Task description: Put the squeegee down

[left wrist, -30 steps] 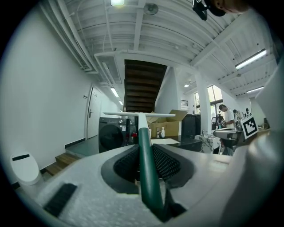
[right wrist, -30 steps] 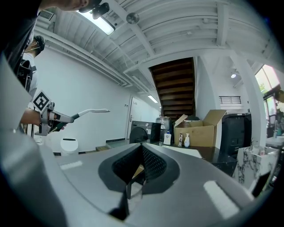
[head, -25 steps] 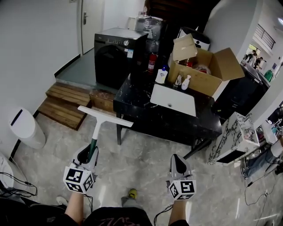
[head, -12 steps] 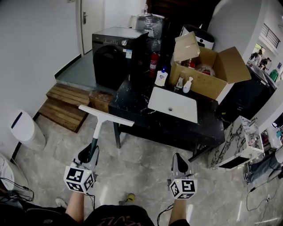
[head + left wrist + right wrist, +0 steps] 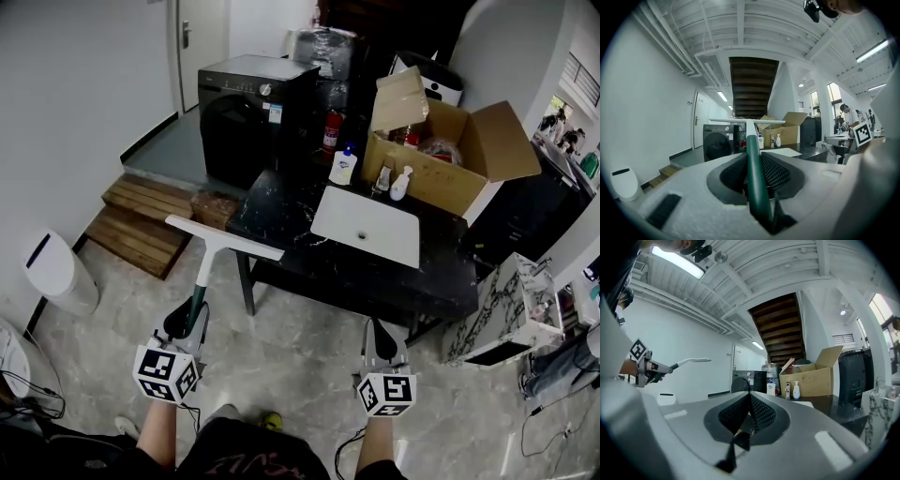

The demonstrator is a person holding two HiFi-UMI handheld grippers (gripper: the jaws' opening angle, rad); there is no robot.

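My left gripper (image 5: pixel 192 318) is shut on the green handle of the squeegee (image 5: pixel 210 260), whose white neck and long white blade point forward over the floor, just short of the black table's (image 5: pixel 281 211) near left corner. In the left gripper view the green handle (image 5: pixel 753 173) runs up between both pads to the white blade (image 5: pixel 745 121). My right gripper (image 5: pixel 378 339) hangs over the floor in front of the table, shut with nothing in it. The right gripper view shows its pads (image 5: pixel 749 408) meeting, with the squeegee (image 5: pixel 689 361) far off at the left.
On the black table lie a white rectangular basin (image 5: pixel 366 225), an open cardboard box (image 5: pixel 441 150) and several bottles (image 5: pixel 343 165). A dark washing machine (image 5: pixel 251 117) stands behind, wooden steps (image 5: pixel 145 220) at left, a white bin (image 5: pixel 56 272) at far left, a marble-patterned cabinet (image 5: pixel 502 305) at right.
Both grippers have come forward toward the black table, which now fills more of the head view. The squeegee stays held in the left gripper.
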